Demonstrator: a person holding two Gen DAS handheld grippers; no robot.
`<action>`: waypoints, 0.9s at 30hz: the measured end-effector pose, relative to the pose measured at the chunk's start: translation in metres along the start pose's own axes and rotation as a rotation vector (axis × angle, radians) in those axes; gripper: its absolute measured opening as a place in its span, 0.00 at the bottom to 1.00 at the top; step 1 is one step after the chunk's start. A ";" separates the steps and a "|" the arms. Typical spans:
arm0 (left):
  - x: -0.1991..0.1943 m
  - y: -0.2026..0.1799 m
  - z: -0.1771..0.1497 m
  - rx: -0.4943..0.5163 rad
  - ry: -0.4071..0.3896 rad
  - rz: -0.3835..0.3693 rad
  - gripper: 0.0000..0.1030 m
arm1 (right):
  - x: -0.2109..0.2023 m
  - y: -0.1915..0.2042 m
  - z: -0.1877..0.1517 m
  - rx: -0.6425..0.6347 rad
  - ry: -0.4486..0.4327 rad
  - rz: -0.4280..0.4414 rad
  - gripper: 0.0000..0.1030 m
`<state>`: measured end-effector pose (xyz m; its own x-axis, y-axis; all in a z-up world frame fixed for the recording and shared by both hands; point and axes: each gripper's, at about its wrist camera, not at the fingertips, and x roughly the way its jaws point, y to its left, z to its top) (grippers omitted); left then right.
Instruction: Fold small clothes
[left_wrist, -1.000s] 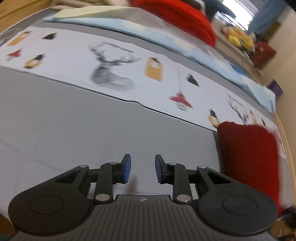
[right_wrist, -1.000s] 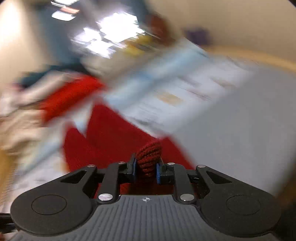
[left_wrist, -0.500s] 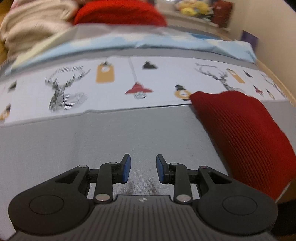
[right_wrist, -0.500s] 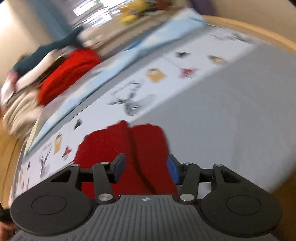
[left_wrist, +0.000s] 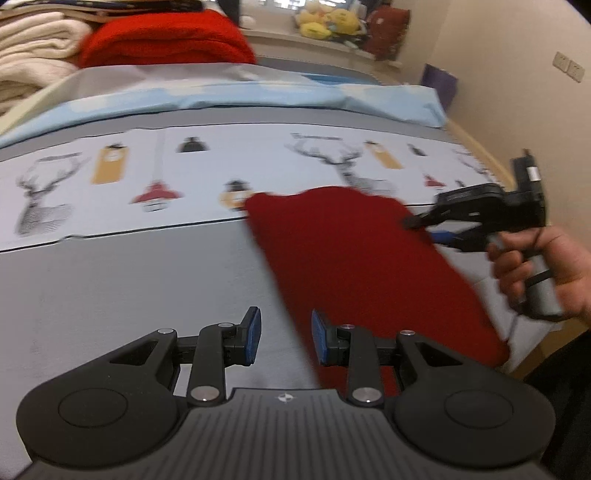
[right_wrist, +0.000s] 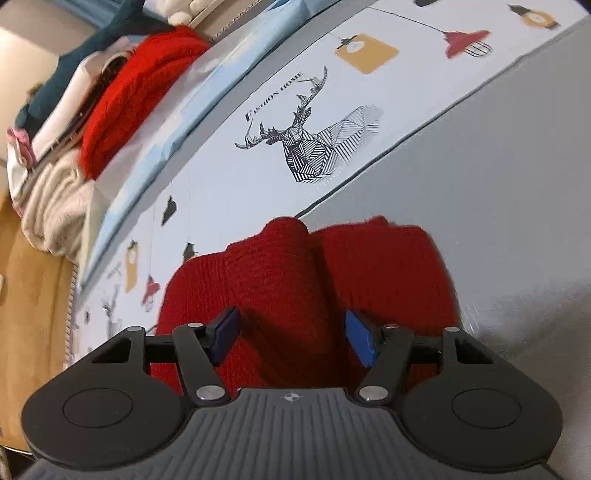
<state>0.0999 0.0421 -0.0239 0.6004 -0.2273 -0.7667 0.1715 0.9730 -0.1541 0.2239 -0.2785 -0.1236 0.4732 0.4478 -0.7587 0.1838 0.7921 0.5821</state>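
Left wrist view: a dark red knitted garment lies folded flat on a grey bed cover. Its far end overlaps a white printed band with stag heads, red lamps and ochre tags; its near end reaches the bed's edge. The knit is fine-ribbed and matte, with a roughly oblong outline running diagonally. The left gripper hovers at the garment's near left edge, its blue-padded fingers parted, grasping nothing; the right-hand pad stands over the red cloth, the other over grey cover. At the right a hand holds the right gripper by its grip, its black fingers pointing at the garment's far right side. Beyond the band lie a pale blue sheet, a bright red knit and cream towels; yellow plush toys sit on a ledge.

Right wrist view: the same garment shows coarse ribs and two lengthwise rolls with a dark crease between. The right gripper is above it, fingers closing but apart, the raised fold between them, pads not pressing it. On the white band a line-drawn stag bears the words "FASHION HOME". A stack of folded clothes sits at upper left.
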 end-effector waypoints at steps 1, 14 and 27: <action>0.006 -0.013 0.005 0.005 0.001 -0.015 0.32 | 0.001 0.003 0.002 -0.019 -0.005 0.001 0.25; 0.066 -0.043 -0.069 0.026 0.224 -0.110 0.45 | -0.011 -0.006 0.004 -0.146 0.001 -0.122 0.44; 0.058 -0.038 -0.057 -0.052 0.248 -0.039 0.64 | -0.033 -0.039 -0.022 -0.140 0.140 -0.079 0.85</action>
<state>0.0836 -0.0055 -0.0982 0.3833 -0.2548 -0.8878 0.1464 0.9658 -0.2140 0.1823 -0.3149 -0.1273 0.3358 0.4279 -0.8391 0.0892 0.8724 0.4806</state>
